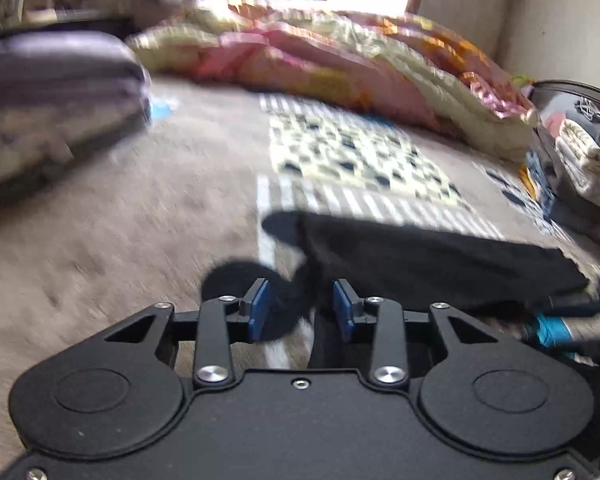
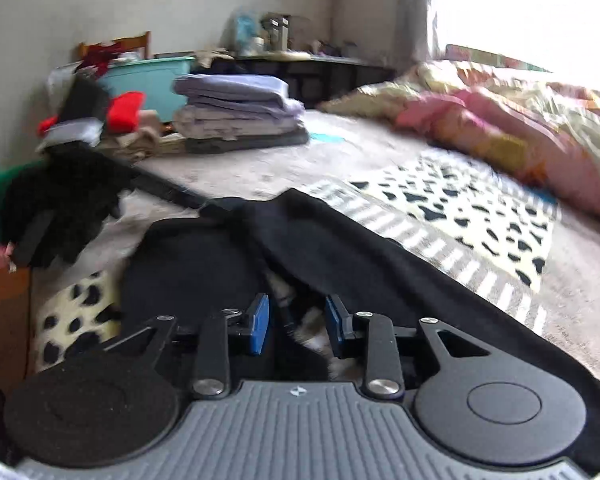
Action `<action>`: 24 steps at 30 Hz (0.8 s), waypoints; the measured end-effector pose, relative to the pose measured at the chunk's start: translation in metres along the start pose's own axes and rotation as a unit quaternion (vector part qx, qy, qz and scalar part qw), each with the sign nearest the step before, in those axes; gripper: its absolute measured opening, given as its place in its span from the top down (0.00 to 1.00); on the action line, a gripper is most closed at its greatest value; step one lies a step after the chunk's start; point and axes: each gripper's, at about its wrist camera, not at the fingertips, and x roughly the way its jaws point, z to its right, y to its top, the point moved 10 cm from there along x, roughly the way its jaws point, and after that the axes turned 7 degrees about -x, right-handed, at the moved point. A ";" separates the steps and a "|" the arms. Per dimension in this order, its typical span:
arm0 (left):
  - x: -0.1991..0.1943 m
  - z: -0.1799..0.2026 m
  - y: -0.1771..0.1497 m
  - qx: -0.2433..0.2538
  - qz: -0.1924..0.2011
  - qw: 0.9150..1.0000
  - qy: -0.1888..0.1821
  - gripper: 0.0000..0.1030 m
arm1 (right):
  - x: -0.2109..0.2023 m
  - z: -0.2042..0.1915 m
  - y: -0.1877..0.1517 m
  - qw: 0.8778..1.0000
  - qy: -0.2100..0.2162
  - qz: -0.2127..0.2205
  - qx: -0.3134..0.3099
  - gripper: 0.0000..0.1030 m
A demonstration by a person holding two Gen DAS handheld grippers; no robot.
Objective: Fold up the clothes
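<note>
A black garment point(image 1: 432, 264) lies on the beige bed cover, stretching from the middle to the right in the left wrist view. My left gripper point(image 1: 300, 306) is open, its blue pads on either side of the garment's near left edge, with nothing clamped. In the right wrist view the same black garment point(image 2: 340, 256) runs diagonally across the bed. My right gripper point(image 2: 298, 322) is open just above its rumpled near edge, with cloth lying between and below the pads.
A black-and-white patterned blanket point(image 1: 352, 156) lies beyond the garment on the beige cover point(image 1: 120, 220). A pink and yellow quilt point(image 1: 340, 56) is bunched at the back. A stack of folded clothes point(image 2: 236, 112) stands at the left. A pile of loose clothes point(image 1: 580, 152) lies at the right.
</note>
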 end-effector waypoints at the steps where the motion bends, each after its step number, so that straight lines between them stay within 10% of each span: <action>1: -0.005 0.006 0.002 0.003 0.008 1.000 -0.009 0.66 | -0.002 -0.010 -0.005 1.000 0.003 -0.001 -0.006 0.69; 5: -0.005 0.036 -0.019 0.026 -0.023 0.997 -0.068 0.66 | 0.010 -0.022 -0.040 0.999 0.007 -0.051 -0.003 0.68; 7: 0.014 0.035 -0.044 0.040 -0.066 0.996 -0.034 0.70 | 0.001 -0.011 -0.040 0.999 0.002 -0.042 0.032 0.68; 10: 0.001 0.064 -0.041 0.057 -0.037 0.996 -0.061 0.69 | -0.018 -0.001 -0.040 0.998 -0.013 -0.039 0.048 0.63; 16: -0.008 0.150 -0.078 0.158 -0.072 0.971 -0.162 0.72 | -0.066 -0.011 -0.060 0.999 -0.020 -0.040 0.025 0.62; 24: 0.016 0.171 -0.080 0.138 -0.075 0.981 -0.113 0.75 | -0.091 -0.008 -0.092 0.996 -0.047 -0.069 0.044 0.61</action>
